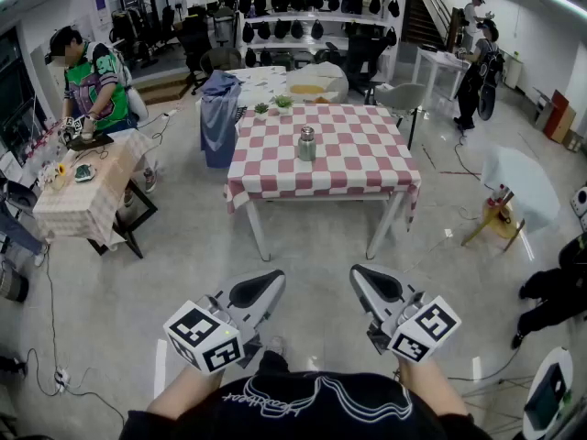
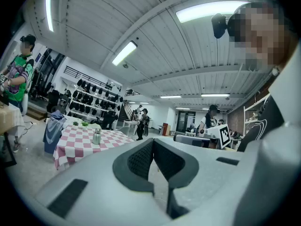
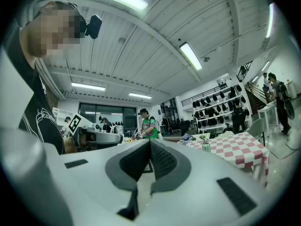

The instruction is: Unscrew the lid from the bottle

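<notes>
1. Both grippers are pressed together with nothing between them. The left gripper (image 1: 266, 285) and the right gripper (image 1: 364, 282) are held level and side by side close to the person's body, well short of the near edge of the square table under a red-and-white checked cloth (image 1: 358, 159).
2. Each gripper's own view agrees: the dark ribbed pads (image 2: 138, 159) of the left one meet at the tips, and those of the right (image 3: 162, 160) do the same. Neither pinches anything.
3. The small silver metal bottle (image 1: 306, 144) stands upright near the middle of that table, a little toward its far side, with bare cloth all round it. Its lid appears to be on, though it is too small here to show any detail.
4. Two small green potted plants (image 1: 272, 105) sit at the table's far left corner, and a blue cloth draped over a chair (image 1: 220, 117) hangs just beside its left edge.
5. By my reading the task has not begun — this is the approach, before any contact.
6. The next move calls for coming up to the table and spreading both pairs of jaws. One gripper should clamp the bottle's body to steady it, and the other should take the lid from above and twist it.
</notes>
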